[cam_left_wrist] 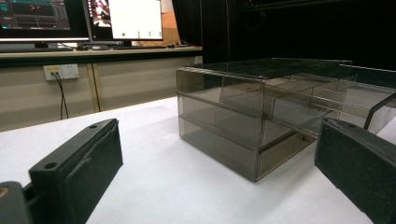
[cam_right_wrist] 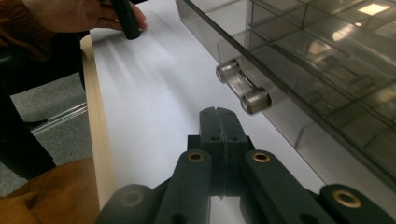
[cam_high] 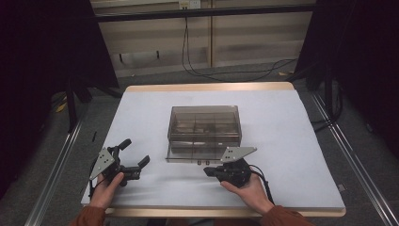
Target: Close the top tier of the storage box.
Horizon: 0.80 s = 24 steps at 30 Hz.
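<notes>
A smoked clear drawer box stands in the middle of the white table, its bottom drawer pulled out a little toward me. The drawer's clear bar handle sits just ahead and right of my right gripper, which is shut with nothing in it, apart from the handle. From above, the right gripper lies just in front of the drawer. My left gripper rests left of the box, jaws wide open and holding nothing. In the left gripper view the box shows beyond the open left gripper.
The table's wooden front edge runs close to the right gripper. The other hand shows far off on the table. Monitors stand on a desk behind. Metal rails flank the table on the floor.
</notes>
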Each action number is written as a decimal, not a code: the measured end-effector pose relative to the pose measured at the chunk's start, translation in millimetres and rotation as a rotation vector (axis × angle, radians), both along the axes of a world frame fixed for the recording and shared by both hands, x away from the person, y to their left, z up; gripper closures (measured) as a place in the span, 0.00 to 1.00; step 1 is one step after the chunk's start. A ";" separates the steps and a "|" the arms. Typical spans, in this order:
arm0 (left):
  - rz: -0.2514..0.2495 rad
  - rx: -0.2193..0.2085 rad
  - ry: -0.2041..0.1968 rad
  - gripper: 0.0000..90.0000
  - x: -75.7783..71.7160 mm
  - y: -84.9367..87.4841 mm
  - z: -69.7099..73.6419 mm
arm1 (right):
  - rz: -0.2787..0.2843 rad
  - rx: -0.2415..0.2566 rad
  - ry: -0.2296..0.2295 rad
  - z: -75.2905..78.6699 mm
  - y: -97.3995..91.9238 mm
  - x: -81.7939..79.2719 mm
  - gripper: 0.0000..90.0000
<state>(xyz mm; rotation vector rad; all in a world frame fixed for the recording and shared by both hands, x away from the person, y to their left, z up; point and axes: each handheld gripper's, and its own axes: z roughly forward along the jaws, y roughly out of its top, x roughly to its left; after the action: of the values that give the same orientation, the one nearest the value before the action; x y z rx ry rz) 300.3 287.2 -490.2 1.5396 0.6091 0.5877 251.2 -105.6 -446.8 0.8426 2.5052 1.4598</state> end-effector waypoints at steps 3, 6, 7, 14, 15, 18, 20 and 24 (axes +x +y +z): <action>-0.001 0.001 -0.001 0.01 -0.1 0.0 0.0 | 0.006 -0.001 0.002 -0.1 4.3 1.2 1.00; -0.002 0.000 -0.001 0.01 -0.1 0.0 0.0 | 0.005 -0.001 0.003 -0.8 6.0 2.2 1.00; -0.002 0.000 -0.001 0.01 -0.1 0.0 0.0 | 0.004 -0.003 0.003 -0.9 6.6 2.8 1.00; -0.002 -0.003 -0.001 0.01 -0.1 0.2 -0.1 | -0.013 0.002 0.000 -0.7 6.3 5.7 1.00; -0.002 -0.002 -0.001 0.01 -0.1 0.2 -0.1 | -0.012 0.004 0.001 -0.8 6.0 6.0 1.00; 0.000 0.002 -0.003 0.01 0.1 0.3 0.1 | -0.028 0.003 0.000 -1.5 6.1 5.0 1.00; -0.002 -0.001 -0.001 0.01 -0.1 0.0 0.0 | -0.027 0.003 0.001 -1.8 6.0 5.3 1.00; -0.002 -0.001 -0.001 0.01 0.0 0.2 0.0 | -0.030 0.006 0.000 -1.8 5.9 5.6 1.00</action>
<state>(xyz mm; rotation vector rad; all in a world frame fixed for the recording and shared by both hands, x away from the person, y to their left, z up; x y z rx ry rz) 300.3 287.4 -490.3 1.5391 0.6066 0.5864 256.9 -99.7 -448.6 0.8765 2.4786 1.4584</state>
